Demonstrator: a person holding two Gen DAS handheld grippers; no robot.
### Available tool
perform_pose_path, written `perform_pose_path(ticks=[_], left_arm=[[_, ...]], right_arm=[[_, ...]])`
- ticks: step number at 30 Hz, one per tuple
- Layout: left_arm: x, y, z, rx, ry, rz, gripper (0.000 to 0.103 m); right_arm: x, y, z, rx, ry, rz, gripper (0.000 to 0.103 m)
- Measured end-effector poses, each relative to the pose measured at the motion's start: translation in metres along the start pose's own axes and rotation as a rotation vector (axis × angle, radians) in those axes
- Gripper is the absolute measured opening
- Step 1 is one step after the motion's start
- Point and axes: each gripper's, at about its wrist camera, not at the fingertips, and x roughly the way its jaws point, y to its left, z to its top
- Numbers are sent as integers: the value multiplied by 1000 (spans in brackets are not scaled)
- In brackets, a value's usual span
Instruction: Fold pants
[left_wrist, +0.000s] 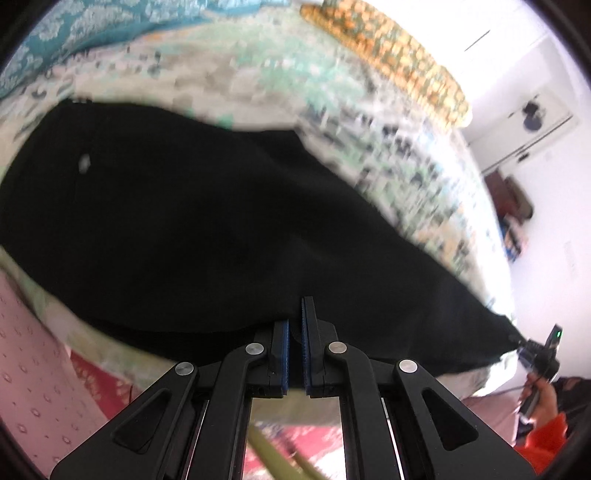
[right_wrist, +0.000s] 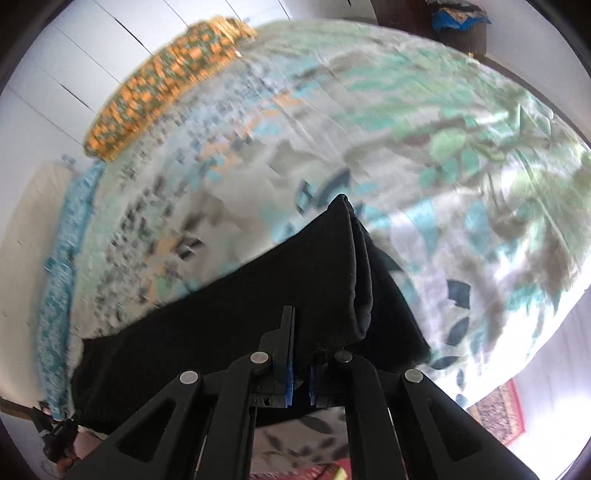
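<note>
Black pants (left_wrist: 192, 221) lie stretched across a bed with a green and grey patterned sheet (left_wrist: 280, 85). My left gripper (left_wrist: 295, 332) is shut on the near edge of the pants, the cloth pinched between its blue pads. In the right wrist view the pants (right_wrist: 236, 317) rise in a bunched fold (right_wrist: 354, 258) ahead of the fingers. My right gripper (right_wrist: 301, 354) is shut on the pants, with cloth draped over its right finger. The right gripper also shows in the left wrist view (left_wrist: 543, 354), holding the far end of the pants.
An orange patterned pillow (left_wrist: 391, 55) and a teal blanket (left_wrist: 74, 40) lie at the far side of the bed. The sheet (right_wrist: 443, 147) fills the right wrist view. A red rug (right_wrist: 498, 413) covers the floor beside the bed. White wardrobe doors (right_wrist: 74, 55) stand behind.
</note>
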Motion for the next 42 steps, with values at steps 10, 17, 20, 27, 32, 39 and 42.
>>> perform_pose_path(ticks=[10,17,20,27,32,39,42], left_arm=[[-6,-4,-5,42,8,48,4],[11,2,-11,37,69,73,5],[11,9,-11,-6,76,52,8],[6,28,-12,-100,59,0,8],[-9,11,-14,-18,22,31,3],[-7,7,-26,28,76,99,3],[-12,8,-25,15,57,100,3]], right_arm=[[23,-11,0,24,105,-32,6],[15,-19,1,55,76,17,56],[3,-33,2,110,24,76,58],[0,-47,2,168,28,119,15],[-1,-45,4,148,14,53,14],[4,-45,4,143,21,6,14],[0,-42,4,134,-2,-3,14]])
